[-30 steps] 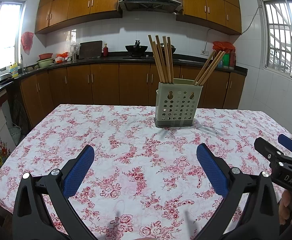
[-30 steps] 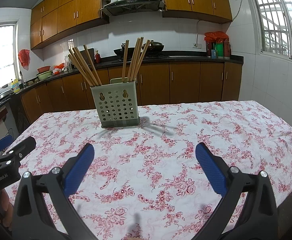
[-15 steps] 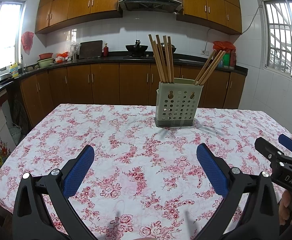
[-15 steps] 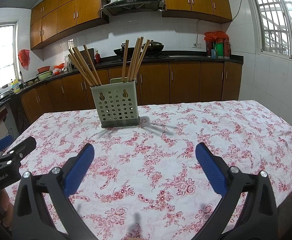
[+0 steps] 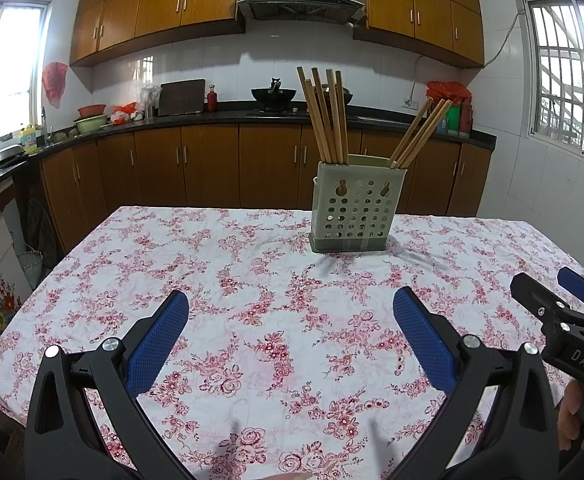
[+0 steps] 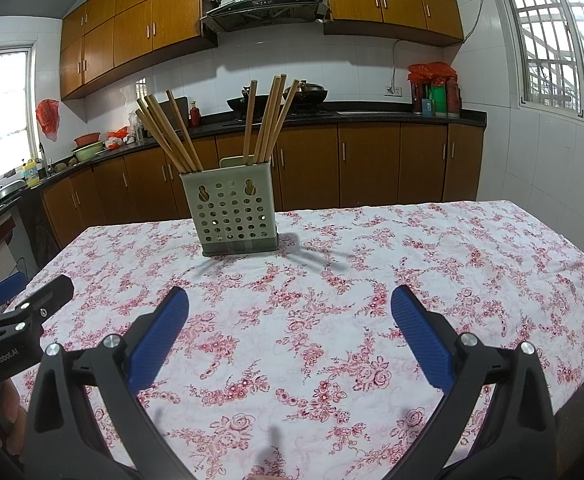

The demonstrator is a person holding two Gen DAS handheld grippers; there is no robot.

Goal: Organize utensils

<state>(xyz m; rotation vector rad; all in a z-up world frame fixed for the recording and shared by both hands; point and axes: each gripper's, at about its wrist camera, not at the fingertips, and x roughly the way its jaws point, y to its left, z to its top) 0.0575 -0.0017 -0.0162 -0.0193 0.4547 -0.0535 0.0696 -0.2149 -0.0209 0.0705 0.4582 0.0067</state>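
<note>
A kitchen table under a white tablecloth (image 5: 252, 280) printed with red flowers, seen from two handheld grippers. Nothing has visibly changed over the last second: the grippers and the caddy sit where they were, which suggests the sorting is finished or paused, since no loose utensils lie on the cloth.

Well short of the caddy and to its left, the left gripper (image 5: 291, 322) hangs above the cloth with its blue-padded fingers spread wide apart, holding nothing.

The landmark is a pale green perforated utensil caddy (image 5: 355, 208) standing upright near the far middle of the table, on a darker base. It holds only wooden chopsticks, in two bunches. The left bunch of chopsticks (image 5: 324, 116) stands in the caddy's left end; its lean differs between the two views. The right bunch of chopsticks (image 5: 420, 132) rises from the right end and also leans differently in each view. Whether a divider separates them inside cannot be seen.

Near the table edge, to the right of the caddy, the right gripper (image 6: 290, 320) also hovers with fingers wide apart and empty.

Behind the caddy runs a dark countertop (image 5: 212, 116) with wooden cabinets.
</note>
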